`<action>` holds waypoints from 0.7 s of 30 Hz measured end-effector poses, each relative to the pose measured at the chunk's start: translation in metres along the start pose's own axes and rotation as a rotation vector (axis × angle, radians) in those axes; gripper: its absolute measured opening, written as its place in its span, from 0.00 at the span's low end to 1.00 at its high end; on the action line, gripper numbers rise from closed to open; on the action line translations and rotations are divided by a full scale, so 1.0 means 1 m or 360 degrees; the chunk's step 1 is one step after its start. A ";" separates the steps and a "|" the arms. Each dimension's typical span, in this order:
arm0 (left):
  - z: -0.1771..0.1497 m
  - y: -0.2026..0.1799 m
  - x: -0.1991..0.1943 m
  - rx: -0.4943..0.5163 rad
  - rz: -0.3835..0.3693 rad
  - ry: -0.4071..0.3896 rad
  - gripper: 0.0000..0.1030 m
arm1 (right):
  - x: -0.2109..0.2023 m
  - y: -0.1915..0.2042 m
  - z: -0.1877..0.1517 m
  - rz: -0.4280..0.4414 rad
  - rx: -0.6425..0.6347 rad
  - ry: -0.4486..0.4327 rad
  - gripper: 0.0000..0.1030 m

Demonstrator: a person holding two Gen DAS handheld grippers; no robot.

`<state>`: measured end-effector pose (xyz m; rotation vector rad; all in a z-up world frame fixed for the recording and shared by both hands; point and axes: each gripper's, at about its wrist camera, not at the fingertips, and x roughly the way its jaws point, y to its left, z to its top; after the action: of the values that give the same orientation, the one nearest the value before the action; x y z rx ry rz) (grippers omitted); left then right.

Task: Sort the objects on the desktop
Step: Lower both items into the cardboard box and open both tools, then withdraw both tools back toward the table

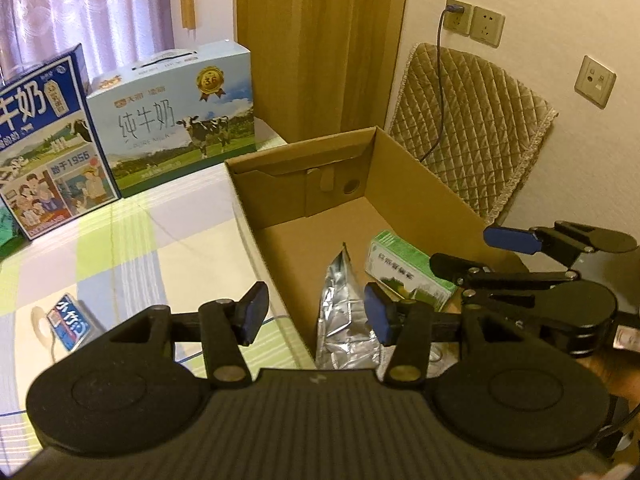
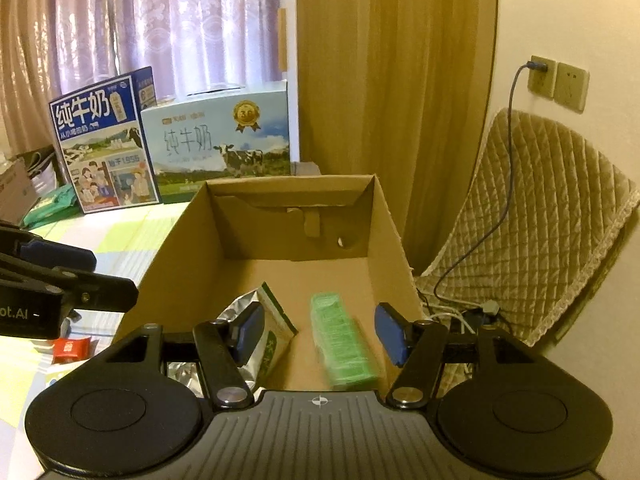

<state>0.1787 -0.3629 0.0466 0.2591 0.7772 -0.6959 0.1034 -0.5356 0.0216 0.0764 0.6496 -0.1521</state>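
- A cardboard box (image 2: 384, 224) stands open on the desk (image 1: 132, 248), and two things already lie on its floor: a silver foil pouch (image 1: 344, 320) and, just beside it, a green carton (image 2: 344, 348).
- The green carton appears blurred in the right wrist view, so it may be in motion; a release into the box is judged to be the step in hand.
- The right gripper (image 2: 320, 336) is held over the near end of the box with its jaws spread wide, and nothing is held between them.
- The left gripper (image 1: 316, 314) is likewise spread wide and empty, astride the near left wall of the box.
- Things not yet sorted are seen on the desk outside the box: a small blue-and-white packet (image 1: 68, 322) to the left, and a red packet (image 2: 72, 350) near the box's left wall.
- The next move is judged to call for one gripper to be carried out over the desk, lowered astride one of these packets, and closed on it.
- Since both packets lie flat, a low approach would be needed.
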 end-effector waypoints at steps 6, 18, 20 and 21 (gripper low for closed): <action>-0.008 0.006 -0.015 -0.0005 0.0044 -0.0010 0.49 | -0.009 0.008 -0.003 0.0006 -0.0006 0.0001 0.57; -0.041 0.028 -0.054 0.0029 0.0255 -0.0026 0.60 | -0.043 0.041 0.000 0.0051 -0.0031 -0.0057 0.59; -0.050 0.037 -0.064 0.0007 0.0296 -0.0020 0.61 | -0.051 0.051 -0.001 0.0070 -0.0041 -0.0068 0.60; -0.056 0.042 -0.068 -0.0010 0.0313 -0.0014 0.62 | -0.054 0.056 -0.001 0.0080 -0.0050 -0.0073 0.61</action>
<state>0.1405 -0.2729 0.0551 0.3221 0.7344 -0.5085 0.0694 -0.4737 0.0547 0.0589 0.6036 -0.0948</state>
